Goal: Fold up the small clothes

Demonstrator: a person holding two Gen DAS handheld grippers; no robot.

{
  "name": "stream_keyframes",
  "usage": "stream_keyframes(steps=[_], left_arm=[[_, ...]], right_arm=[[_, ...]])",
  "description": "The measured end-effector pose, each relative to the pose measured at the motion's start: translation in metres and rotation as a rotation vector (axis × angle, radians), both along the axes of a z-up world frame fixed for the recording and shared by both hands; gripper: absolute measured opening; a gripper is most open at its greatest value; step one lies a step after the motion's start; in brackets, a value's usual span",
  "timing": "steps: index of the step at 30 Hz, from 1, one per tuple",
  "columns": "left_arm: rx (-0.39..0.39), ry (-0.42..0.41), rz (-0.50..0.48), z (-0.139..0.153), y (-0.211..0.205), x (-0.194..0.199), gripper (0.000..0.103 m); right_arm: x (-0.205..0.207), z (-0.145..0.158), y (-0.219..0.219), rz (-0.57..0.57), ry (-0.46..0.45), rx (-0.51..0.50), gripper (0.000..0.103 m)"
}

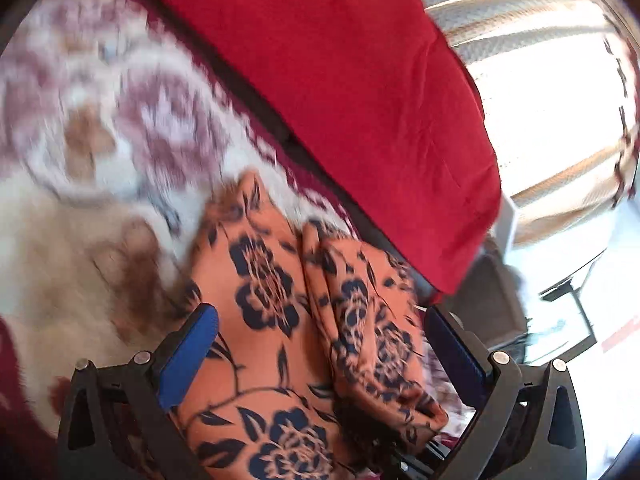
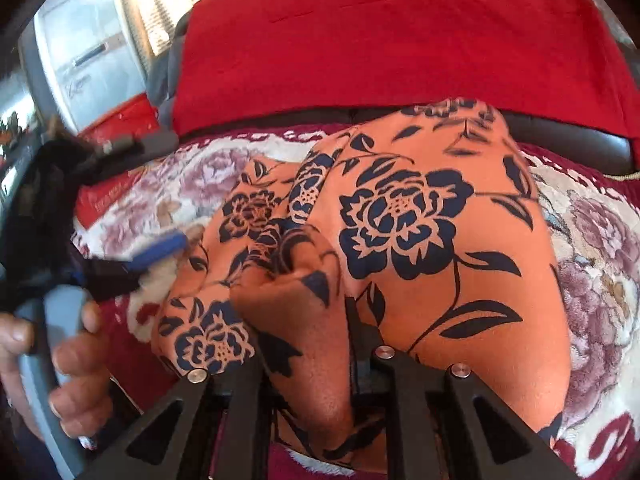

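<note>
Orange floral garment (image 2: 400, 216) | pinched by right gripper (image 2: 320, 320) | left gripper (image 1: 320, 344) spread

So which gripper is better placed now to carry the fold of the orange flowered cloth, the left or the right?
The right gripper, probably: it is shut on a bunched fold of the orange flowered cloth. The left gripper stands open, with the cloth between its fingers but not pinched.

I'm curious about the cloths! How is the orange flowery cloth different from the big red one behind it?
The orange cloth has dark blue flowers and leaves; the red cloth is plain. The orange cloth lies bunched and creased on the flowery blanket; the red cloth is draped smoothly behind it. The right gripper pinches the orange cloth; nothing grips the red cloth. Both are soft fabric.
</note>
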State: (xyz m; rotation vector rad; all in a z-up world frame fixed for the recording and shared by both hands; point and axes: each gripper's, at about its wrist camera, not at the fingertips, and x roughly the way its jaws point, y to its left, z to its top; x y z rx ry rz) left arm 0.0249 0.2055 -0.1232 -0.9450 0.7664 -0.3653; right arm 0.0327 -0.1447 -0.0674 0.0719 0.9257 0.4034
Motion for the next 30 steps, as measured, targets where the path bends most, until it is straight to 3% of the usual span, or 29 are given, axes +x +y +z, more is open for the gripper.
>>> stream_keyframes(steps=[3, 6, 10, 17, 18, 19, 20, 22, 23, 25, 30], left_arm=[[-0.063, 0.044, -0.016, -0.009, -0.003, 0.008, 0.102], [-0.056, 0.041, -0.051, -0.001, -0.013, 0.015, 0.102], [-0.01, 0.051, -0.105, 0.014, -0.027, 0.033, 0.102], [0.123, 0.168, -0.242, 0.009, -0.073, 0.077, 0.1], [0.138, 0.175, -0.254, 0.007, -0.08, 0.08, 0.097], [0.153, 0.175, -0.258, 0.007, -0.086, 0.083, 0.084], [0.161, 0.175, -0.269, 0.007, -0.091, 0.086, 0.061], [0.185, 0.171, -0.302, 0.008, -0.1, 0.095, 0.027], [0.206, 0.168, -0.299, 0.011, -0.103, 0.098, 0.018], [0.233, 0.118, -0.308, 0.023, -0.104, 0.098, 0.015], [0.315, -0.138, -0.304, 0.081, -0.092, 0.069, 0.014]], right_arm=[[-0.001, 0.0, -0.001, 0.035, -0.016, -0.027, 0.015], [-0.013, 0.0, 0.002, 0.03, -0.041, -0.01, 0.015], [0.002, -0.006, -0.023, -0.023, 0.05, 0.216, 0.016], [0.01, -0.013, -0.051, -0.037, 0.121, 0.414, 0.015], [0.011, -0.013, -0.054, -0.038, 0.13, 0.435, 0.015], [0.014, -0.014, -0.057, -0.036, 0.139, 0.458, 0.015], [0.015, -0.015, -0.056, -0.031, 0.14, 0.462, 0.015], [0.013, -0.01, -0.058, -0.017, 0.132, 0.449, 0.015], [0.01, -0.005, -0.062, -0.011, 0.12, 0.43, 0.015], [0.009, 0.006, -0.058, 0.0, 0.095, 0.403, 0.015], [-0.01, 0.064, -0.033, 0.073, -0.071, 0.315, 0.015]])
